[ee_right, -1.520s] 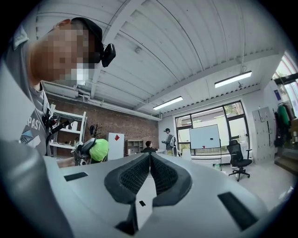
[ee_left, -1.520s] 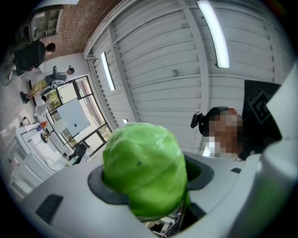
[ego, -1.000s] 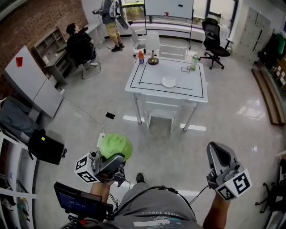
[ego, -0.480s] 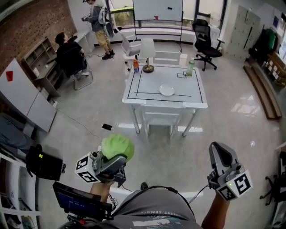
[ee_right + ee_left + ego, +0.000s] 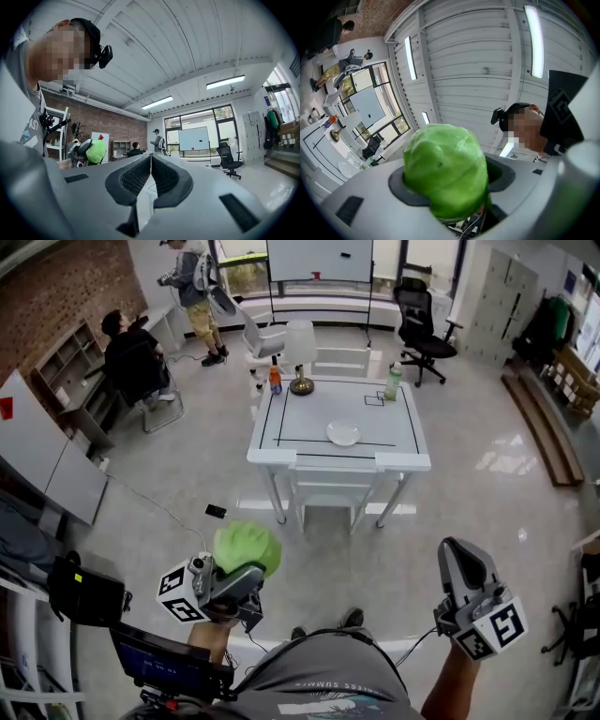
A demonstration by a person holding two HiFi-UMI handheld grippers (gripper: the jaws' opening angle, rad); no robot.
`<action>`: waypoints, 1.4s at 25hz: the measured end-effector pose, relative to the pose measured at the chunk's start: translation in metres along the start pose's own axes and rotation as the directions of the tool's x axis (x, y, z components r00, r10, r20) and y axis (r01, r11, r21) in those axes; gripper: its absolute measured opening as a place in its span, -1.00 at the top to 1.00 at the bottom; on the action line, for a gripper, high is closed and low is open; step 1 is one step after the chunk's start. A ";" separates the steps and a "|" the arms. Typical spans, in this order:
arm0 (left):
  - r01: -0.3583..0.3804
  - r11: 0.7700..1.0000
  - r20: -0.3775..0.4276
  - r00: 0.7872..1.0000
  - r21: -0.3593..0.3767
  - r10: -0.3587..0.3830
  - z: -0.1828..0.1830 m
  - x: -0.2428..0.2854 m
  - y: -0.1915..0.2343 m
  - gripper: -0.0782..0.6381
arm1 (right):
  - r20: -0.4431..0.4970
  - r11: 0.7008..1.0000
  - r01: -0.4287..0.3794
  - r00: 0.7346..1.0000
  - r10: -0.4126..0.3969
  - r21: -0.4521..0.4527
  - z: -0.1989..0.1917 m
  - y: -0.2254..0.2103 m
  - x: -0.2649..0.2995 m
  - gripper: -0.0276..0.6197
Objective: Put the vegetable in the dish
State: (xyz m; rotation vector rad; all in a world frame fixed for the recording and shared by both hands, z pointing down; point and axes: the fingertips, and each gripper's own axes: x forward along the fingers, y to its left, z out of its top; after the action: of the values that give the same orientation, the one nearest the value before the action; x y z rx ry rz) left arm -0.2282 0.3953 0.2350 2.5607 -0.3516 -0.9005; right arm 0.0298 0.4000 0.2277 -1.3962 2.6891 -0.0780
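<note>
No legible txt anywhere; print on person's shirt [image 5: 319, 679] too blurry to read.

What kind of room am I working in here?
Most likely an office or lab workspace: a whiteboard by the windows, a black swivel chair, a seated person beside the brick wall, and a white table in the middle.

In the head view we cannot see the pads of the left tool [image 5: 240, 574]: the green vegetable [image 5: 247, 547] covers them. In the left gripper view the vegetable's underside sinks behind the tool's body. The dish [image 5: 343, 433] toward the near edge of the bench [image 5: 281, 420] is too small for us to tell what it holds. The right forearm [image 5: 448, 682] runs off the bottom edge.
</note>
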 end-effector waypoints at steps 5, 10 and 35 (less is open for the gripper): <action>-0.018 1.000 0.007 1.000 -0.001 0.018 -0.011 0.024 0.017 -0.07 | -0.005 0.999 -0.044 0.999 0.044 -0.021 0.002 -0.029 0.010 0.89; -0.040 0.999 0.030 0.999 0.023 0.039 -0.019 0.054 0.033 -0.07 | 0.002 0.996 -0.083 0.997 0.083 -0.035 0.011 -0.069 0.018 0.89; -0.039 0.999 -0.063 0.997 -0.025 0.038 -0.019 0.120 0.141 -0.07 | -0.038 1.000 0.009 0.999 -0.008 0.008 -0.014 -0.161 0.075 0.89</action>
State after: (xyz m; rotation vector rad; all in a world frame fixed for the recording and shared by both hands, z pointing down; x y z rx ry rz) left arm -0.1387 0.2326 0.2469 2.5432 -0.3671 -0.8037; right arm 0.1157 0.2460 0.2512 -1.4184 2.7105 -0.1175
